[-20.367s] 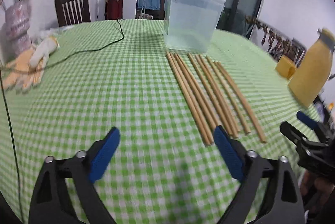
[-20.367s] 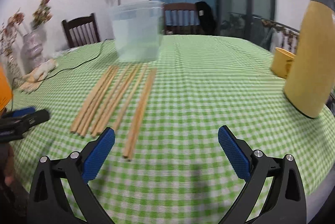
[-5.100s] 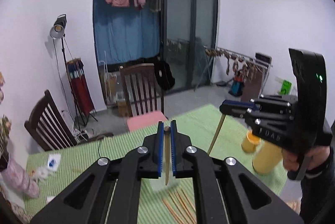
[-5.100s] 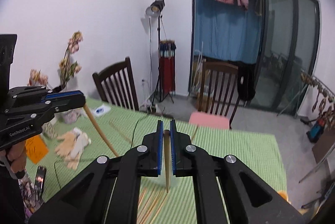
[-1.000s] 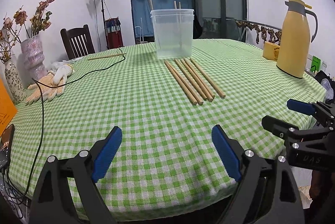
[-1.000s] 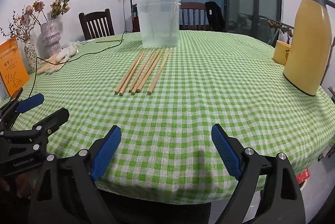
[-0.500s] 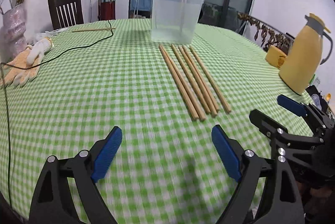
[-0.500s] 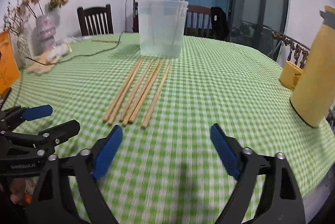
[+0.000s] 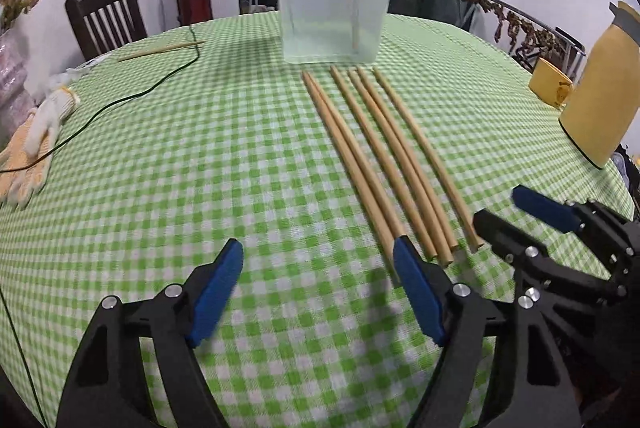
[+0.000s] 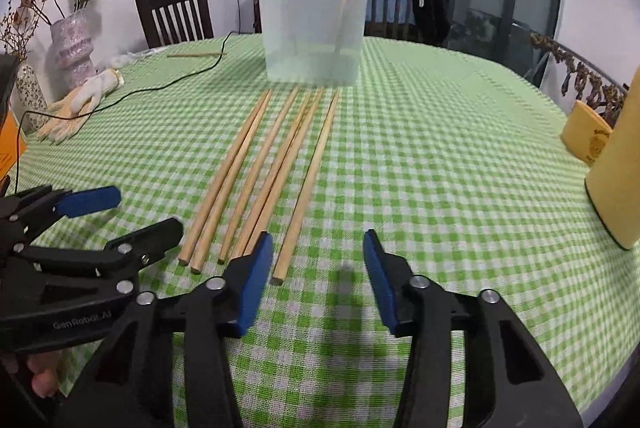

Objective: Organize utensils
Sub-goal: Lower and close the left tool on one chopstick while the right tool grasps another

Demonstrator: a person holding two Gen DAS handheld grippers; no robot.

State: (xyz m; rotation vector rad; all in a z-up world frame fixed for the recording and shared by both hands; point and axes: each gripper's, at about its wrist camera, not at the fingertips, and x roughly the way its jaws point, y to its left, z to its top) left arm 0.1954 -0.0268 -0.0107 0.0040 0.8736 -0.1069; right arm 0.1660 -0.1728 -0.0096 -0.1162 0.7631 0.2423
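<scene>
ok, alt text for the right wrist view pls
The open right gripper hovers low over a green checked tablecloth, just short of the near ends of six wooden chopsticks lying in a row. Beyond them stands a clear plastic container holding a few chopsticks; the open left gripper is at left.

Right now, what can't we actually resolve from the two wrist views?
- Chopsticks in the plastic bin: exact count unclear in both views; the translucent wall blurs them.
- Near end of the leftmost chopstick pair: left view, hidden behind the left gripper finger.
- Yellow jug: cut off by the frame edge in both views.
- Cup print: too small to read.
- Right gripper: open, empty.
</scene>
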